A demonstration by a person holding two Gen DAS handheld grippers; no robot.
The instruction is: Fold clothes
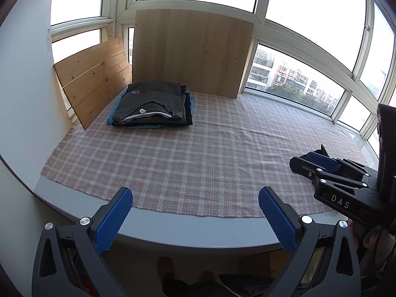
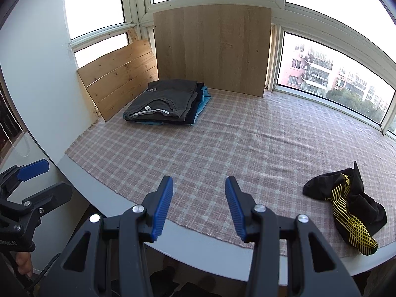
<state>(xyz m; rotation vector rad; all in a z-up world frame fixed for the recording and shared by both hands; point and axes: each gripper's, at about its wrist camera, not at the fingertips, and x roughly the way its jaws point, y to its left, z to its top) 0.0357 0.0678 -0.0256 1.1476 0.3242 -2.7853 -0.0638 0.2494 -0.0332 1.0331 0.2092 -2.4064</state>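
Left hand-held gripper (image 1: 195, 217): jaws wide apart, nothing between them, hovering over the near edge of the counter (image 1: 173, 232). Right hand-held gripper (image 2: 199, 208): also open and empty, same pose.

Plaid cloth (image 2: 222, 148) covers the counter. At 11 o'clock from both grippers, against the wooden boards (image 2: 212, 47): stack of folded clothes (image 2: 165, 104), grey piece on top with white drawstring showing, dark and blue layers beneath, edges roughly squared. That part looks done.

At 3 o'clock from the right gripper, near the counter edge: black garment with yellow pattern (image 2: 346, 205), crumpled in a loose heap, unfolded, untouched. Judging by this, it's the last piece: pick, flatten, fold, stack.
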